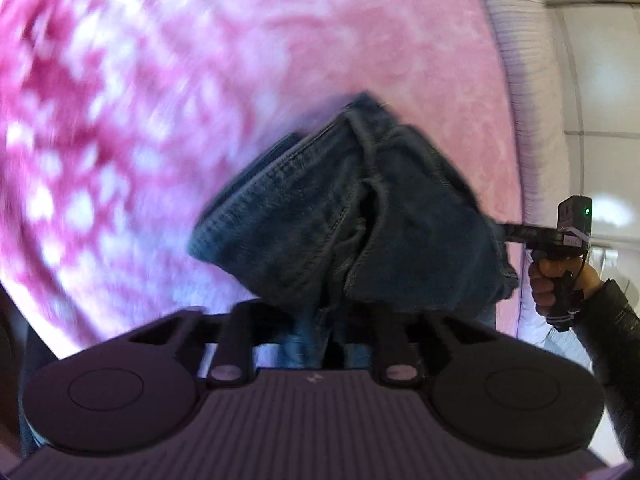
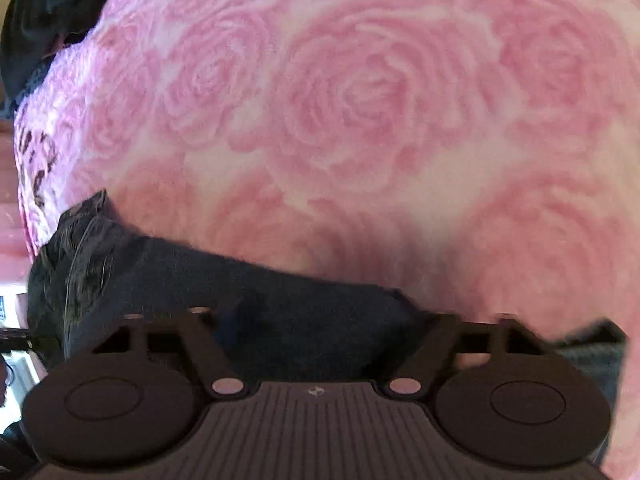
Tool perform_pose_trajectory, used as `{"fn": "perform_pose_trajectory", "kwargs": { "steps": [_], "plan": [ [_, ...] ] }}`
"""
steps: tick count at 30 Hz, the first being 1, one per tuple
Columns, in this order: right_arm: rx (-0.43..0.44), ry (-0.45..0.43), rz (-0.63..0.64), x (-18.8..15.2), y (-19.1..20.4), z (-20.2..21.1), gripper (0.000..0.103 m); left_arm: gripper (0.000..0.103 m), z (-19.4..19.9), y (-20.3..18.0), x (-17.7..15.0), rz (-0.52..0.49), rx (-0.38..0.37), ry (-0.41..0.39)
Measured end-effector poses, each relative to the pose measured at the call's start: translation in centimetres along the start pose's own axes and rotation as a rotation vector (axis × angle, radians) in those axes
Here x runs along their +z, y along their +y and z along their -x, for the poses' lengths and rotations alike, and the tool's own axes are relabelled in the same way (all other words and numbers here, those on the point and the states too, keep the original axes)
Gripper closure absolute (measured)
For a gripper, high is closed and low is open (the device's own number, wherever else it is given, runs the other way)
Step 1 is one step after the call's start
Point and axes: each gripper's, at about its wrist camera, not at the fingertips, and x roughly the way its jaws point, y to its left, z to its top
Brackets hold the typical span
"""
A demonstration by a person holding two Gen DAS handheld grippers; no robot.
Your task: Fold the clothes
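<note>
Left wrist view: the left claw (image 1: pixel 320 316) is closed on a bunch of the jeans (image 1: pixel 352 220), which hang gathered and creased above the bedspread (image 1: pixel 160 100). The picture is blurred on the bedspread side. To the right of the jeans, the right claw (image 1: pixel 508 232) reaches in at their far edge, gripped by the right hand (image 1: pixel 560 280); its tips are hidden by denim.

Right wrist view: the jeans (image 2: pixel 280 312) lie stretched across the front of the right claw (image 2: pixel 320 340), above the rose-patterned bedspread (image 2: pixel 360 100). The linkage bars stand fairly wide, but cloth covers the fingertips, so whether it has a hold cannot be told.

Judgement: the garment is being carried, held up between both claws, for laying out or a first fold. The next move calls for lowering the jeans flat onto the bedspread with even tension on both sides.
</note>
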Motion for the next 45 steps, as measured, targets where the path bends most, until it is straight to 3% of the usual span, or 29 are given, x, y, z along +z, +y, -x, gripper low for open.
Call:
{"fn": "perform_pose_trajectory", "kwargs": {
  "steps": [1,3,6,9,13,16,17,19,20,21,24,29,33,35,37,40,43,45],
  "plan": [
    [-0.023,-0.004,0.008,-1.1,0.2,1.0,0.073,0.095,0.6,-0.6,0.2,-0.041,-0.008,-0.016],
    [0.003,-0.020,0.021,-2.9,1.0,3.3,0.082,0.095,2.1,-2.1,0.7,-0.132,-0.034,-0.048],
    [0.033,-0.058,0.027,-8.5,3.7,6.6,0.086,0.095,4.3,-3.6,1.5,-0.228,-0.052,-0.066],
    [0.062,-0.087,0.025,-15.5,8.5,9.1,0.086,0.095,6.2,-3.8,1.7,-0.297,-0.007,-0.027],
    [0.140,-0.002,-0.002,-24.0,14.2,8.2,0.084,0.094,6.8,-0.5,1.1,-0.317,0.101,0.089],
    [0.202,0.071,-0.012,-27.5,16.1,6.9,0.071,0.094,6.1,1.1,0.3,-0.318,0.135,0.137],
    [0.218,0.034,-0.021,-27.3,16.0,7.5,0.068,0.094,6.0,1.3,0.2,-0.323,0.134,0.138],
    [0.252,-0.071,-0.044,-26.2,15.5,8.8,0.051,0.094,5.8,1.6,0.2,-0.335,0.132,0.132],
    [0.269,-0.139,-0.058,-25.4,15.0,9.5,0.033,0.094,5.8,1.7,0.3,-0.342,0.128,0.128],
    [0.285,-0.206,-0.072,-24.6,14.5,10.2,0.021,0.094,5.7,1.8,0.4,-0.345,0.124,0.125],
    [0.292,-0.295,-0.115,-21.3,11.9,10.0,0.014,0.094,5.8,2.8,0.2,-0.348,0.108,0.118],
    [0.284,-0.374,-0.291,-16.4,5.1,8.8,0.014,0.094,5.6,4.5,-0.8,-0.333,0.080,0.111],
    [0.266,-0.280,-0.367,-13.3,0.8,4.9,0.014,0.094,5.6,5.7,-1.7,-0.309,0.058,0.106],
    [0.311,-0.113,-0.377,-12.4,-0.1,2.0,0.016,0.094,5.8,6.0,-2.0,-0.309,0.053,0.105],
    [0.407,-0.022,-0.393,-12.8,0.3,0.2,0.022,0.094,5.9,6.0,-2.1,-0.315,0.050,0.106],
    [0.389,-0.073,-0.382,-13.4,1.8,1.4,0.036,0.094,6.6,5.6,-2.0,-0.325,0.039,0.100],
    [0.356,-0.125,-0.299,-14.5,5.3,4.1,0.069,0.095,8.2,4.2,-1.2,-0.380,0.024,0.072],
    [0.339,-0.190,-0.259,-15.8,7.7,6.9,0.077,0.095,9.5,2.7,-0.2,-0.427,0.006,0.038]
  ]
}}
